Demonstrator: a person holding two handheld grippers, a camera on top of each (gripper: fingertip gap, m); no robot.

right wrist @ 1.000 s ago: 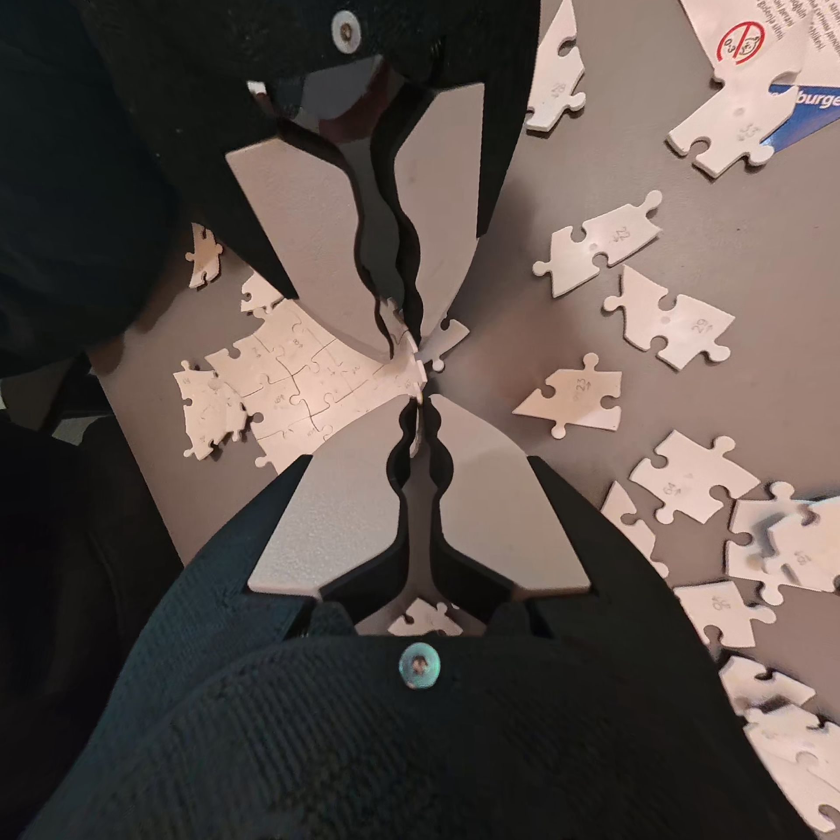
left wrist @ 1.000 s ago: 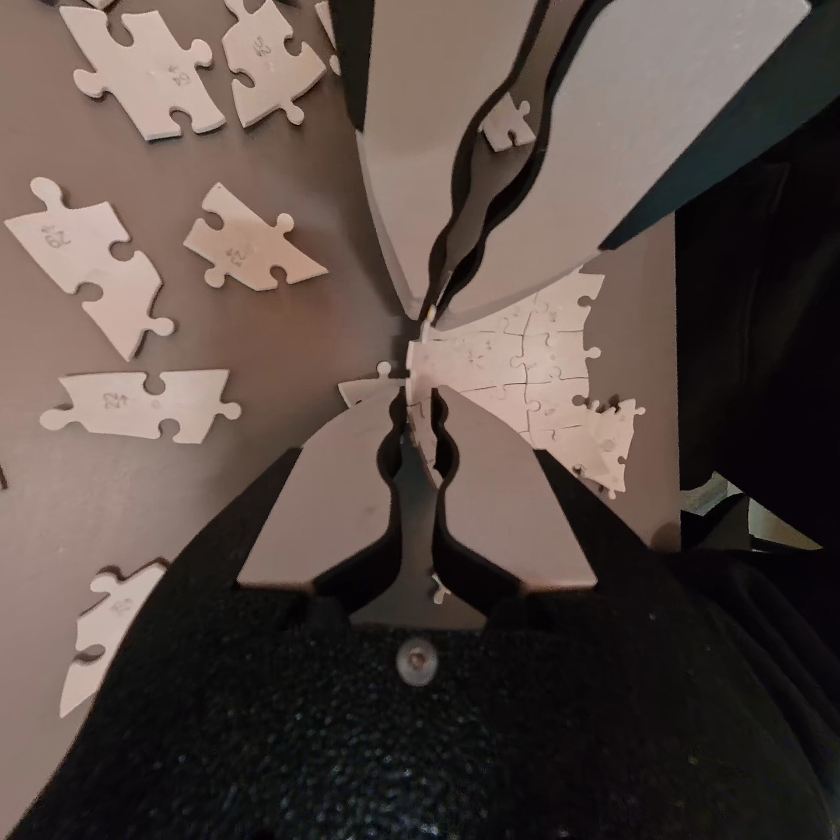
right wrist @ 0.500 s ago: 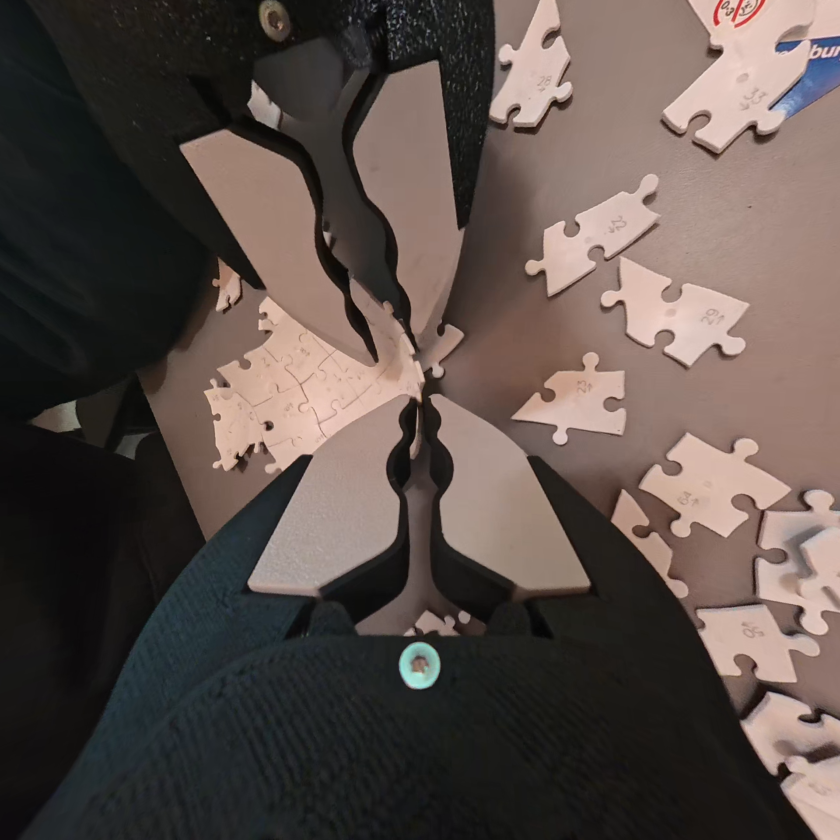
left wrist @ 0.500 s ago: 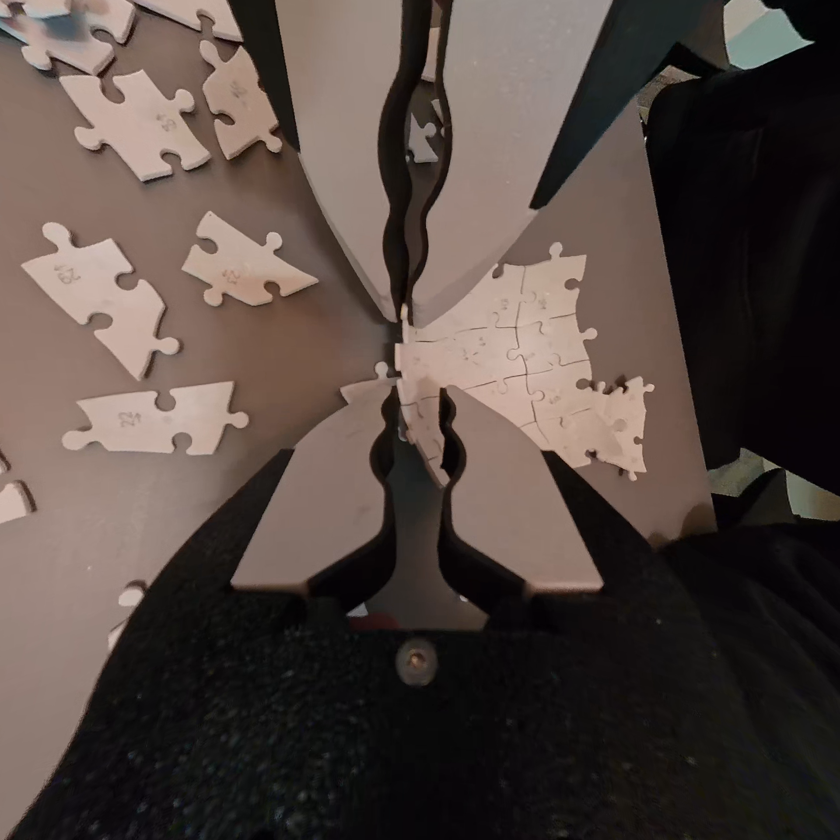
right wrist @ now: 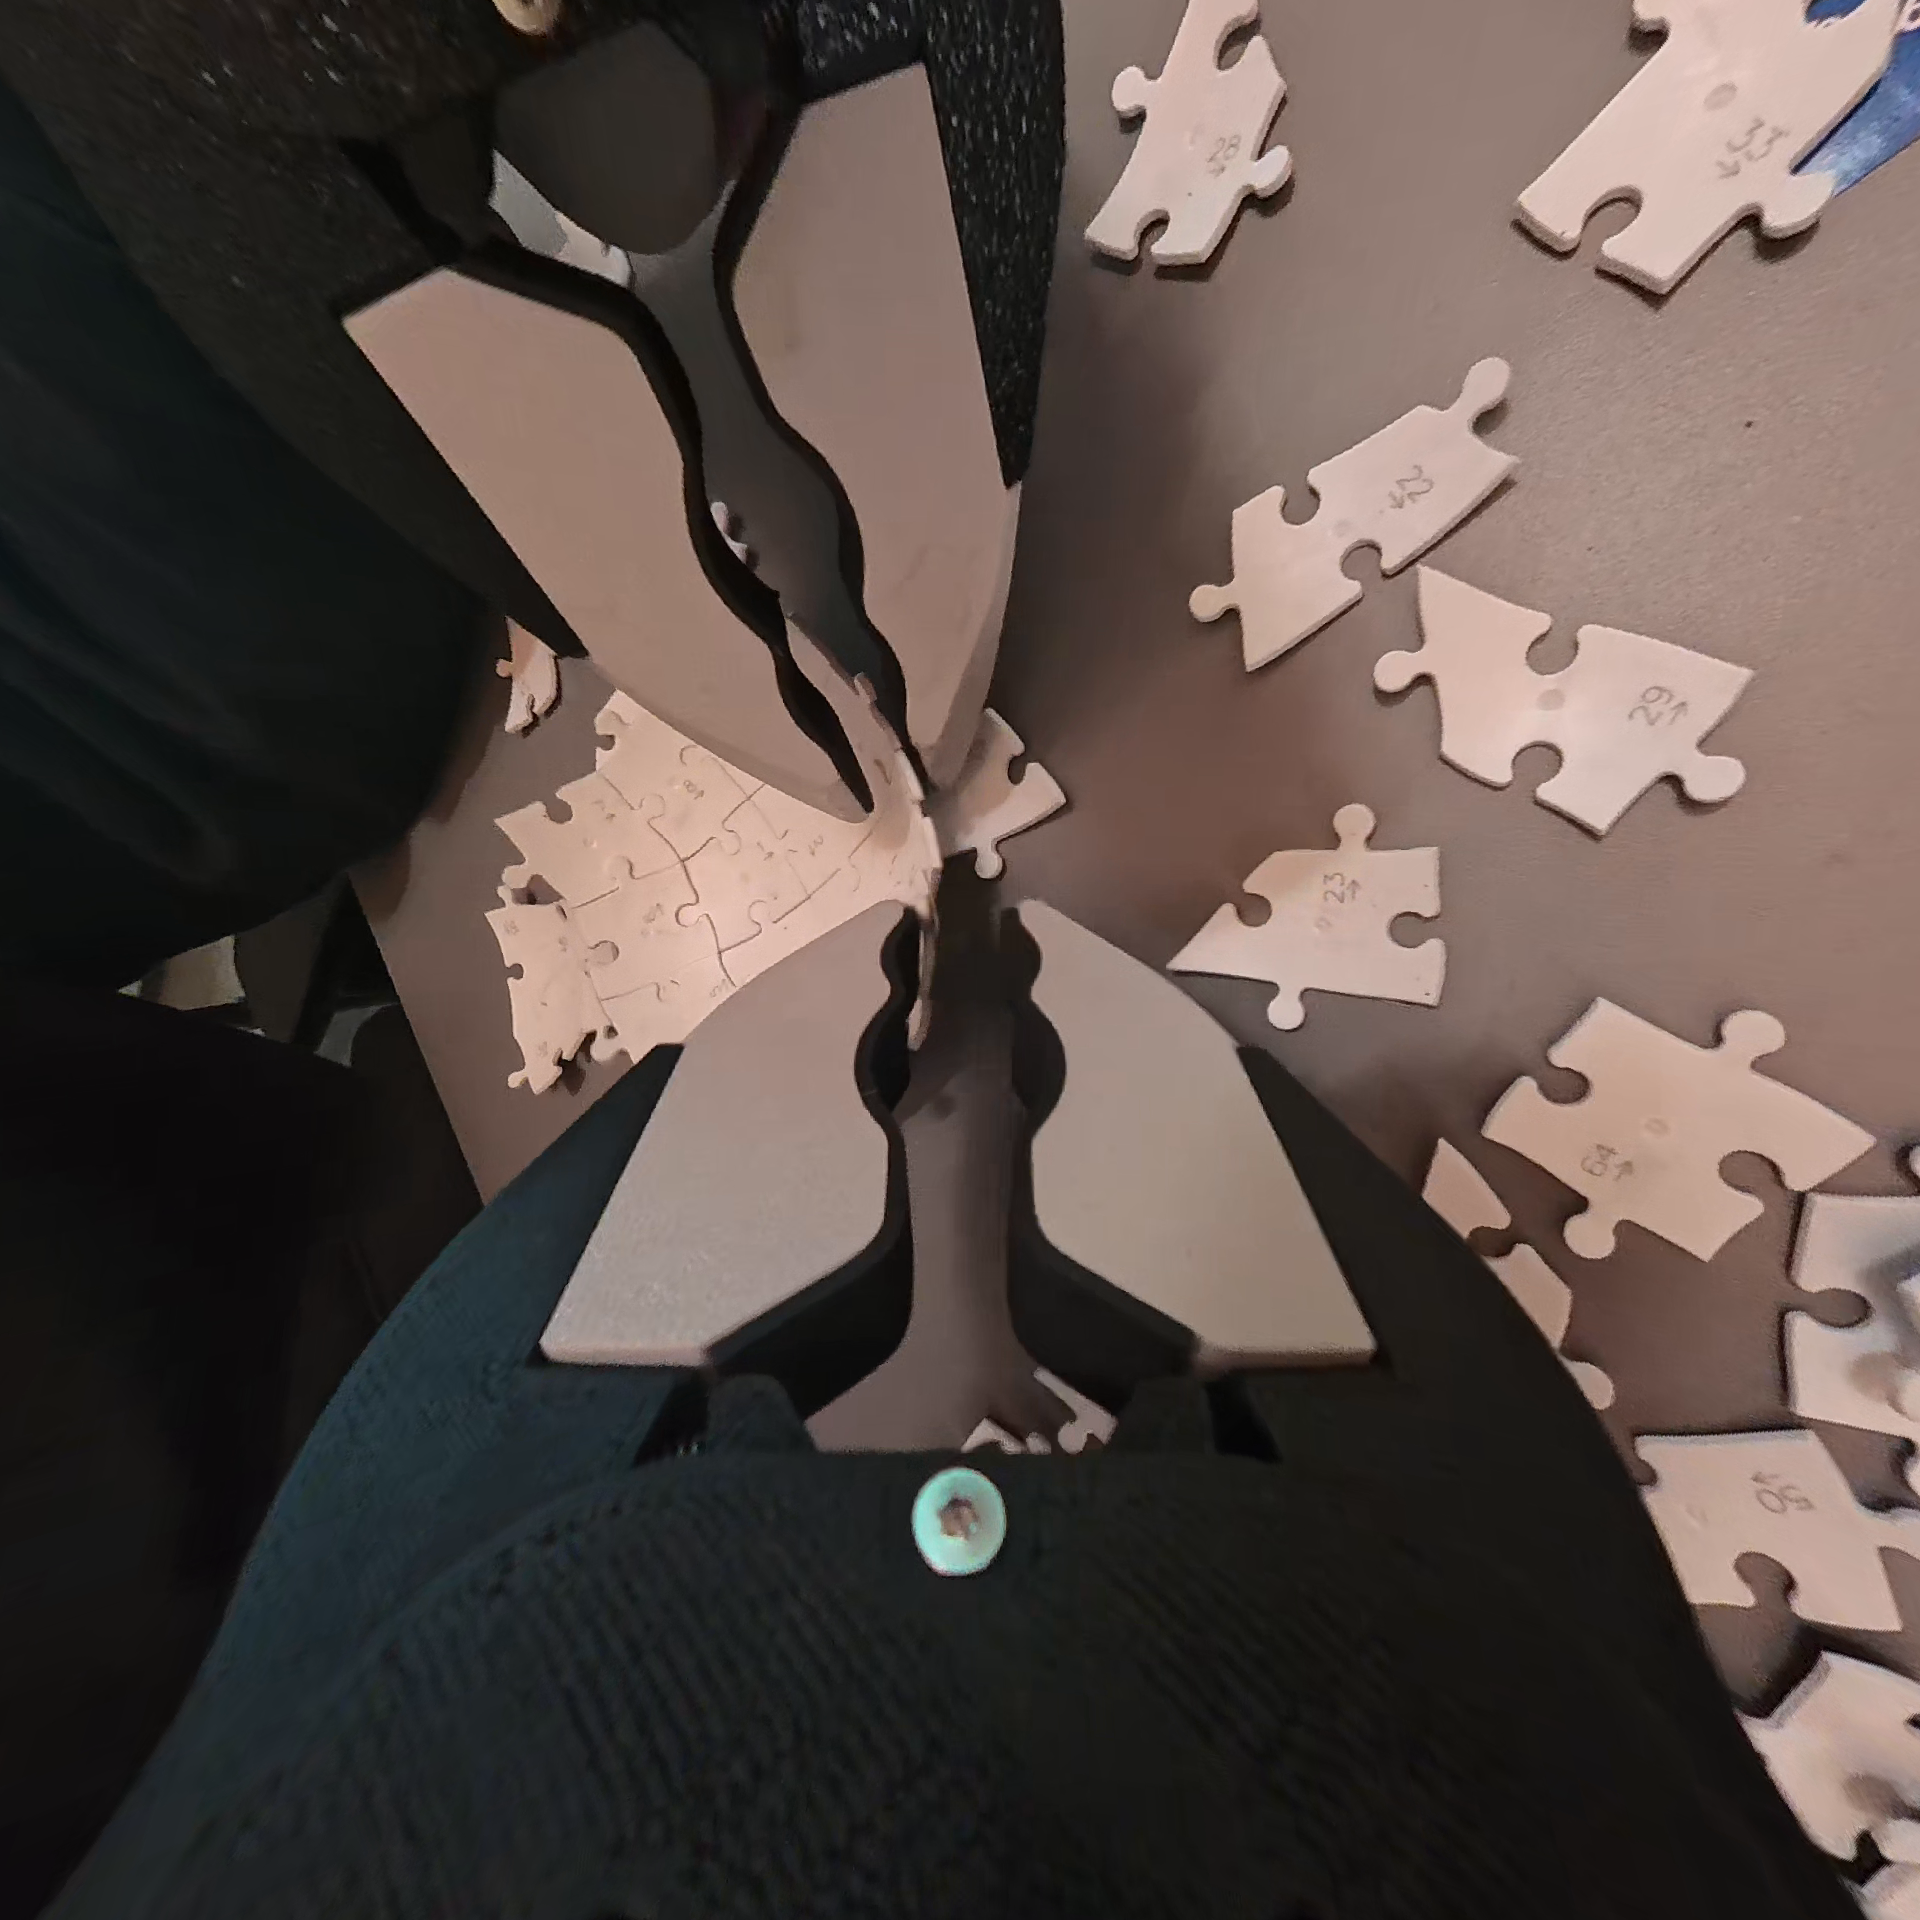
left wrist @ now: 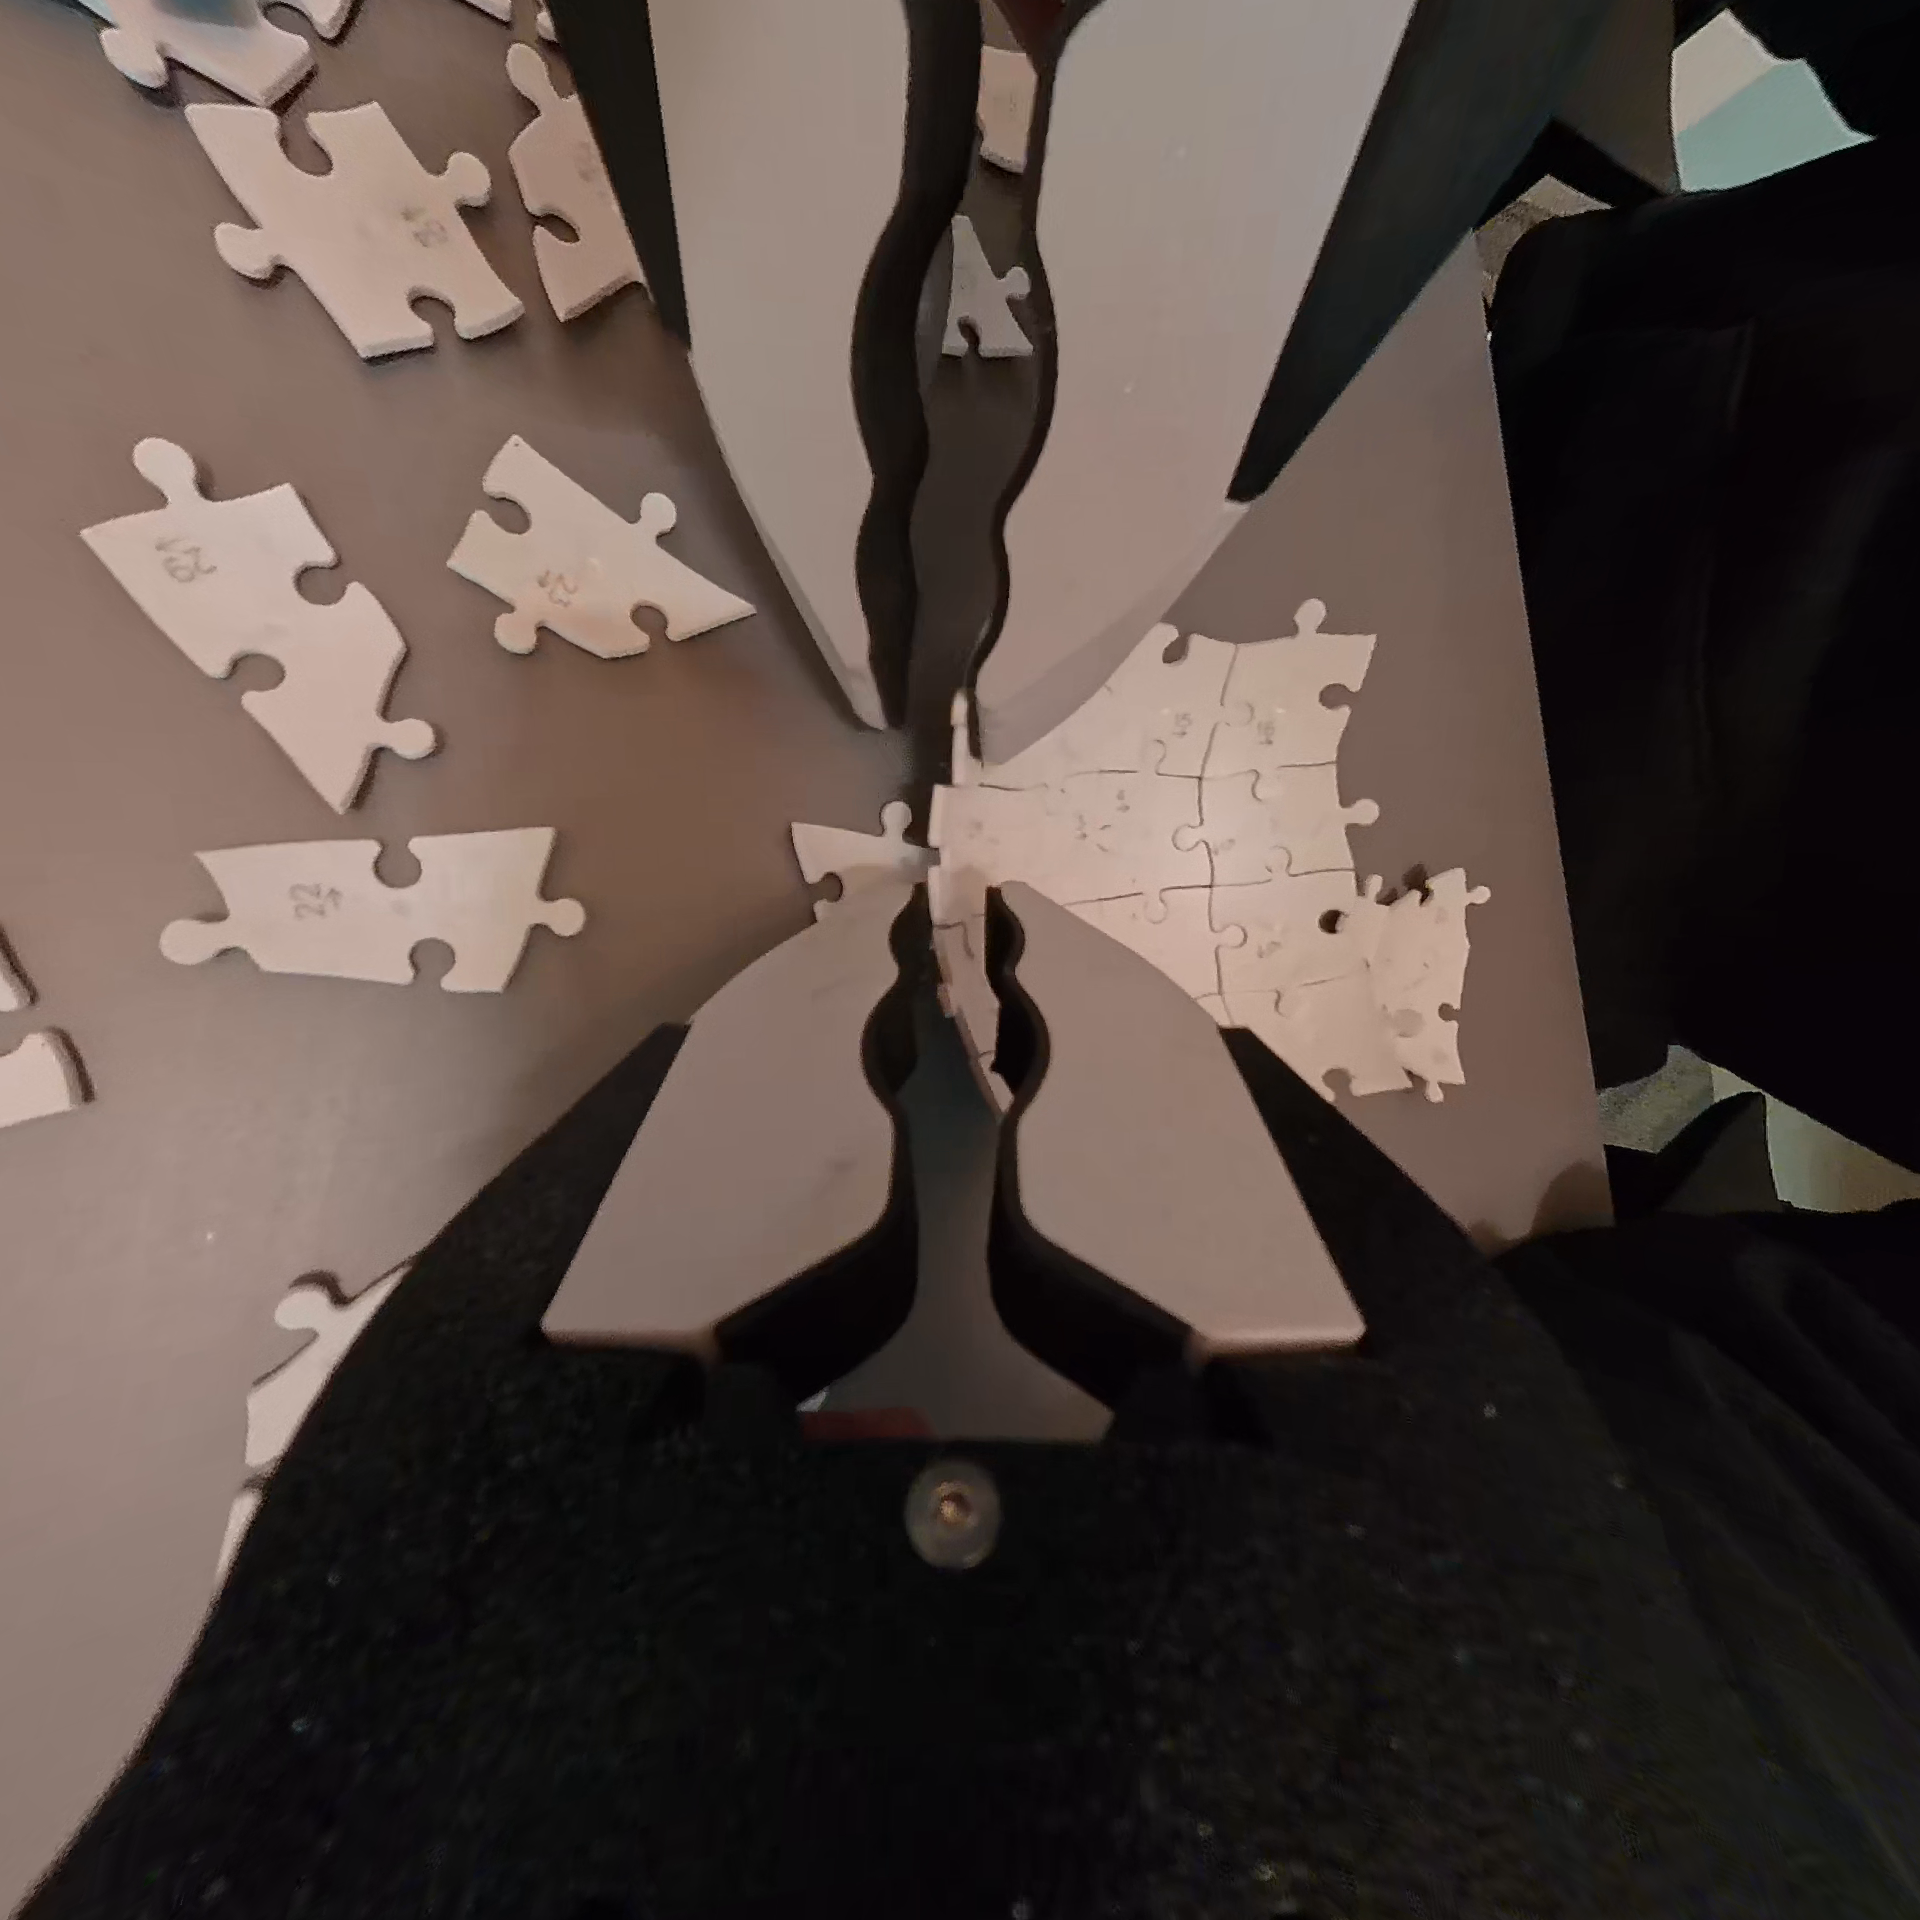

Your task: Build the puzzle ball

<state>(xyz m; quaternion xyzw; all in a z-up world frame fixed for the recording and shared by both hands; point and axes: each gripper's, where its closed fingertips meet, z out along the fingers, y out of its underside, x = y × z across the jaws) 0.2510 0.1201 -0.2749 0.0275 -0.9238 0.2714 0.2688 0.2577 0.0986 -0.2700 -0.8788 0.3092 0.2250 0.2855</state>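
A white assembled section of curved puzzle pieces lies near the grey table's edge. It also shows in the right wrist view. My left gripper is shut on the near edge of this section, which fills the space between its fingertips. In the right wrist view it comes in from above. My right gripper is open, with the section's edge beside its left finger and a gap to its right one. In the left wrist view it faces mine. A single loose piece lies against the section's edge between both grippers.
Loose white pieces lie scattered on the table. More are heaped at the right of the right wrist view. The table edge runs just beyond the assembled section, with dark clothing past it. My two grippers' fingertips are within a few centimetres of each other.
My right gripper's jaws have opened and let go of the section's edge. My left jaws widened a little, then closed on the edge again. Both grippers stay at the same spot.
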